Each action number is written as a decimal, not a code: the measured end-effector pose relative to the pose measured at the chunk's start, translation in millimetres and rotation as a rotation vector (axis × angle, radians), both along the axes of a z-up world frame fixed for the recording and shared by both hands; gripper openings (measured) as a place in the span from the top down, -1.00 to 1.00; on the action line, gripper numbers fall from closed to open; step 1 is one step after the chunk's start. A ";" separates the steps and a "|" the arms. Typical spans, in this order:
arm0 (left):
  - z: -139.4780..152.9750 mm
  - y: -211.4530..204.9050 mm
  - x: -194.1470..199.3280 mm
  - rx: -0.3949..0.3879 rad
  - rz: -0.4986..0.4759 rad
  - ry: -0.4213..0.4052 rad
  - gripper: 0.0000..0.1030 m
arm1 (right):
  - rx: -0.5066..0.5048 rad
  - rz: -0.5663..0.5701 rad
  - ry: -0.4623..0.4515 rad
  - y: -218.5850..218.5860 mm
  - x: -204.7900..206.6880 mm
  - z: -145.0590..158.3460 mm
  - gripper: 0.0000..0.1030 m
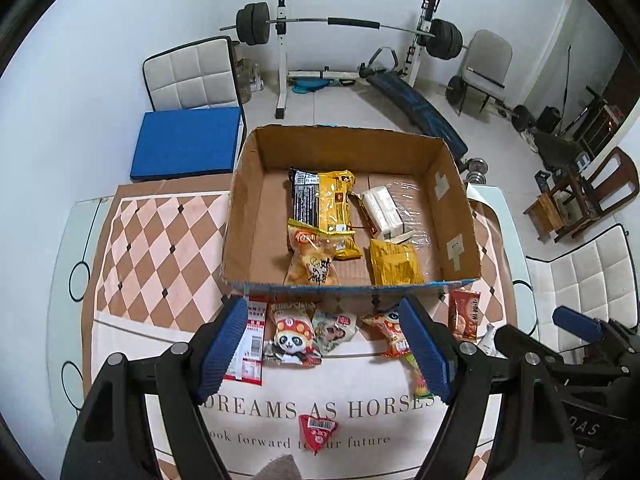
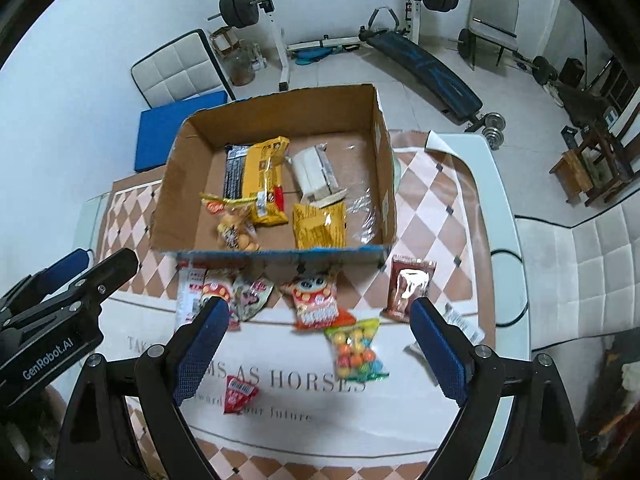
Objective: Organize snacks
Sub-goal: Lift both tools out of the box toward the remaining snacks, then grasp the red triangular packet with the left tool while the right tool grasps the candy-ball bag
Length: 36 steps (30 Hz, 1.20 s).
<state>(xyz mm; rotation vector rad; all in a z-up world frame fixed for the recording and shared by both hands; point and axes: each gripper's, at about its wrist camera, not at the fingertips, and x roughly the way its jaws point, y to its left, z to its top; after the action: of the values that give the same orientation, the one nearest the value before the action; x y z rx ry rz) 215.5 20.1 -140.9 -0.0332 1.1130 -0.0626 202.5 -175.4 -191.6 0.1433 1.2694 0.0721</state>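
Tabletop: checked orange-and-cream cloth (image 1: 160, 240), home gym behind.
Left tongs (image 1: 324, 344): released, empty.
Right tongs (image 2: 320, 344): released, empty.
Near: small red triangular packet (image 1: 319, 433); a row of loose packets just before the box.
Far: open brown cardboard box (image 1: 256, 216) holding five packs.
Progress: roughly halfway.
Long yellow-and-black pack (image 1: 320, 204): long axis runs front-to-back.

The place was a home room used as a gym: a barbell (image 1: 348, 24) on its rack, a sit-up bench (image 1: 416, 106), padded dining chairs (image 1: 192, 74), tiled floor.
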 end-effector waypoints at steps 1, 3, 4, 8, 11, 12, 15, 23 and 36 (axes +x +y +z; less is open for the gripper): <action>-0.6 0.1 -4.1 -0.007 0.003 -0.004 -0.50 | 0.007 0.001 0.000 -1.5 -4.8 -1.0 -0.87; -7.4 1.6 -11.3 -0.030 0.009 0.002 -0.73 | 0.022 0.004 0.003 -6.0 -14.6 -6.9 -0.87; -10.8 2.6 -14.5 -0.042 0.011 0.006 -0.79 | 0.022 0.004 0.014 -8.6 -18.7 -13.6 -0.87; -48.4 4.1 -28.8 -0.049 0.029 0.097 -0.79 | 0.017 -0.006 0.094 -17.9 -27.7 -50.7 -0.87; -93.2 10.4 -42.5 -0.039 0.063 0.219 -0.79 | 0.020 -0.019 0.178 -26.6 -32.0 -90.1 -0.87; -108.1 13.5 -47.4 -0.034 0.079 0.257 -0.79 | 0.014 -0.022 0.203 -29.2 -33.0 -102.8 -0.87; -150.7 19.9 -62.3 -0.029 0.106 0.375 -0.79 | 0.010 -0.030 0.274 -36.8 -36.2 -138.3 -0.87; -234.6 24.4 -83.6 -0.137 0.206 0.607 -0.79 | 0.021 -0.032 0.378 -43.3 -29.8 -198.9 -0.87; -259.3 -11.0 -93.8 -0.064 0.171 0.602 0.16 | -0.013 0.006 0.433 -25.3 -3.1 -250.2 -0.59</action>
<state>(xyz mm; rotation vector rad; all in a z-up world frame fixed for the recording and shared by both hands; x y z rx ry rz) 121.6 9.1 -400.3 -0.2148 1.7053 0.0705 199.4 -200.7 -441.8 0.1485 1.7023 0.0386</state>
